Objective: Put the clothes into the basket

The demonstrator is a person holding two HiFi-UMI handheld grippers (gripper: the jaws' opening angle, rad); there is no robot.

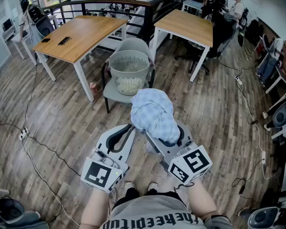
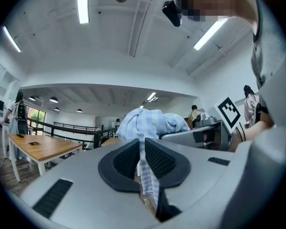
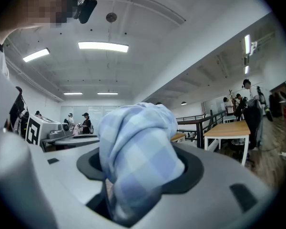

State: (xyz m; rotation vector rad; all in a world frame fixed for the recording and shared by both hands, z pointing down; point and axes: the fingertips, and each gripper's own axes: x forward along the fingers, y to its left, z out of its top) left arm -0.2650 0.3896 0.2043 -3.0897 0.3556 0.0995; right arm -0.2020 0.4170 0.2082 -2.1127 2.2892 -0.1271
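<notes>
A bunched light-blue checked cloth (image 1: 153,113) hangs in the air between my two grippers, in front of me. My right gripper (image 1: 165,133) is shut on the thick bundle, which fills its jaws in the right gripper view (image 3: 138,149). My left gripper (image 1: 129,129) is beside it, shut on a thin strip of the same cloth (image 2: 144,168). A white slatted basket (image 1: 129,70) stands on the seat of a grey chair (image 1: 133,45) straight ahead, beyond the cloth. Both grippers point level toward it.
Two wooden tables flank the chair, one at the left (image 1: 81,32) and one at the right (image 1: 186,25). A black railing (image 1: 148,6) runs behind them. People stand at the back right (image 1: 233,8). Cables (image 1: 33,142) lie on the wooden floor at the left.
</notes>
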